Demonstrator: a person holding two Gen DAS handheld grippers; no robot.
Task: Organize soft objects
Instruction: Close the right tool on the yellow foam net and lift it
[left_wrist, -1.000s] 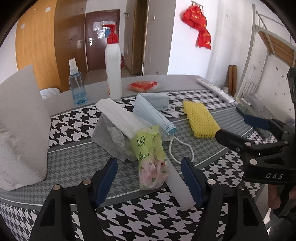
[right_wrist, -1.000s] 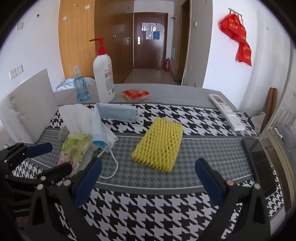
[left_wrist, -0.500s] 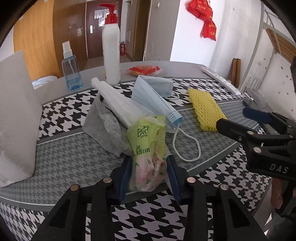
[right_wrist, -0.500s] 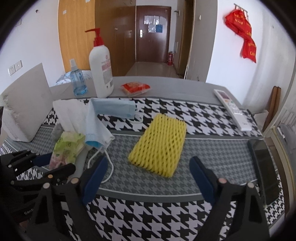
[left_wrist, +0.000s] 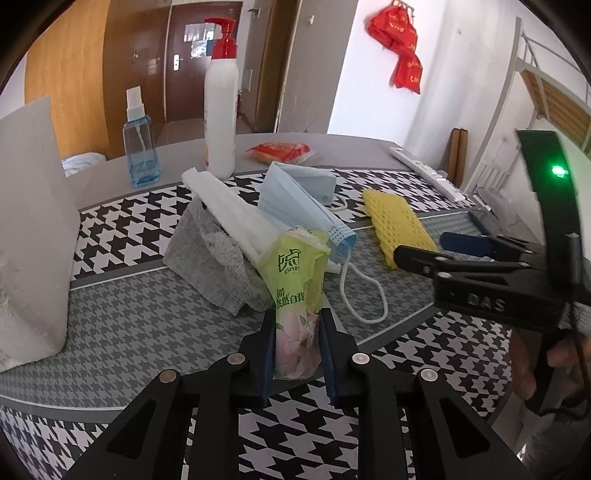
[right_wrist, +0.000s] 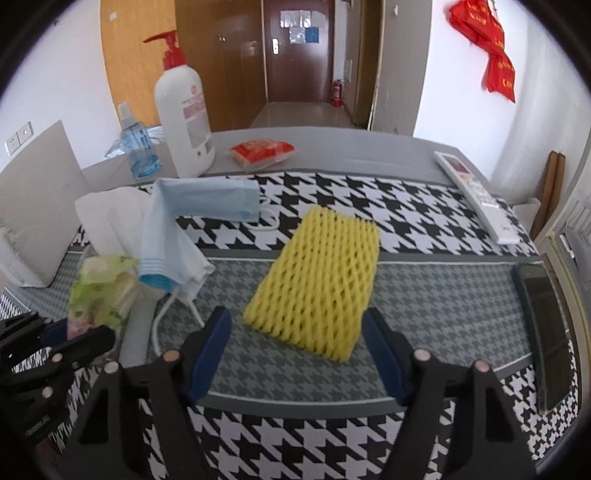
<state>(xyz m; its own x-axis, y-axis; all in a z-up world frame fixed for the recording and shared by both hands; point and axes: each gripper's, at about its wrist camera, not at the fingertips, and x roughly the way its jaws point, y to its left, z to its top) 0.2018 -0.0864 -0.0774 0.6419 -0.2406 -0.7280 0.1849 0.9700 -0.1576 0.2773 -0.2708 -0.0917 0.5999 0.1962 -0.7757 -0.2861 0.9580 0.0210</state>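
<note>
My left gripper (left_wrist: 297, 332) is shut on the near end of a green tissue pack (left_wrist: 293, 280), which also shows in the right wrist view (right_wrist: 98, 291). Behind it lie a grey cloth (left_wrist: 214, 262), a white folded cloth (left_wrist: 229, 210) and two blue face masks (left_wrist: 303, 199). A yellow foam net (right_wrist: 317, 280) lies in the middle of the table. My right gripper (right_wrist: 295, 350) is open, its fingers on either side of the net's near end, just short of it. The right gripper also shows from the side in the left wrist view (left_wrist: 443, 247).
A white pump bottle (right_wrist: 183, 114), a blue spray bottle (right_wrist: 138, 147) and a red snack packet (right_wrist: 262, 151) stand at the back. A remote (right_wrist: 476, 195) and a phone (right_wrist: 543, 314) lie at the right. A white block (left_wrist: 29, 229) stands at the left.
My left gripper moved forward and closed on the green tissue pack. My right gripper moved in toward the yellow foam net and narrowed its opening.
</note>
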